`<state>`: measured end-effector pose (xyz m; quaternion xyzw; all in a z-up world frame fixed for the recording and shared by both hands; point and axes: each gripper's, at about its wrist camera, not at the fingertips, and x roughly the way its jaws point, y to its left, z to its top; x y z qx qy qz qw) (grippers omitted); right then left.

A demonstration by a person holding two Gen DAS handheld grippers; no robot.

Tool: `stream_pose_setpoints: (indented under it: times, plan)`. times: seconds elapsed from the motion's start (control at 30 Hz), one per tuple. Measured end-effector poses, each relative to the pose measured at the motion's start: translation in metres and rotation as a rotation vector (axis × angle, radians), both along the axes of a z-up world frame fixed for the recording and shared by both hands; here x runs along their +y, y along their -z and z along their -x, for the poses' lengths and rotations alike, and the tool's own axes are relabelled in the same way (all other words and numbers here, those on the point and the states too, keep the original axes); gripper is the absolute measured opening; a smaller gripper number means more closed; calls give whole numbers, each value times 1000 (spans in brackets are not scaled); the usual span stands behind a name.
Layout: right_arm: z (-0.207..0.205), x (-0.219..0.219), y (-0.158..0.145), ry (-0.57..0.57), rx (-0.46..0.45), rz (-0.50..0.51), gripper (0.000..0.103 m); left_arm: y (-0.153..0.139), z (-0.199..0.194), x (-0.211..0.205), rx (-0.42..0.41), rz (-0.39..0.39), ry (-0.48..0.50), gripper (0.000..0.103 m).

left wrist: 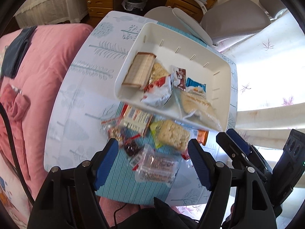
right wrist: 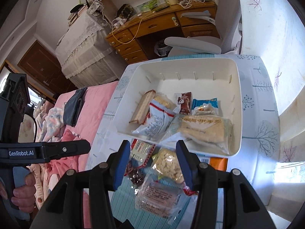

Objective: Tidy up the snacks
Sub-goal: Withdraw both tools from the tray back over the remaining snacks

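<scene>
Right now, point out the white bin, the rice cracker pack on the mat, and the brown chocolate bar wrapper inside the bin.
white bin (right wrist: pixel 236 103), right wrist view, bare right inner wall.
rice cracker pack (right wrist: pixel 168 164), right wrist view, middle of the clear front.
brown chocolate bar wrapper (right wrist: pixel 185 103), right wrist view, centre of the wrapper.

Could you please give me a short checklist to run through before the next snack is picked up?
1. Left tool empty, jaws apart: ok.
2. Right tool empty, jaws apart: ok.
3. White plastic bin has free floor at the back: ok.
4. Loose snacks remain on the striped blue mat: ok, for instance the pale rice cracker in a green-edged wrapper.
5. Cracker free of neighbours: cannot tell.
</scene>
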<state>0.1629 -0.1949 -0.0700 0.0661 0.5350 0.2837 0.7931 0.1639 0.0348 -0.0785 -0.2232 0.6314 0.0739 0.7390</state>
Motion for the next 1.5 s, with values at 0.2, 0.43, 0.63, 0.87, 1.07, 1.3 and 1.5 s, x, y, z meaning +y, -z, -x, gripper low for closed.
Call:
stream_pose_setpoints:
  times: [0.2, 0.43, 0.63, 0.87, 1.07, 1.3, 1.5]
  plan:
    - [23, 0, 5, -36, 16, 11, 51, 6, 40, 3, 12, 12, -44, 74]
    - [44, 5, 13, -36, 36, 26, 51, 15, 70, 11, 24, 25, -37, 74]
    - [61, 13, 21, 5, 65, 46, 51, 25, 88, 24, 33, 57, 15, 74]
    - [87, 26, 33, 111, 106, 67, 52, 32, 98, 50, 50, 77, 121, 74]
    - [113, 38, 42, 260, 133, 57, 70, 40, 102, 68, 54, 69, 270, 74]
    - [140, 45, 52, 426, 160, 23, 74, 51, 99, 81, 40, 62, 428, 74]
    - [154, 45, 65, 540, 212, -2, 82, 65, 94, 84, 28, 47, 528, 80]
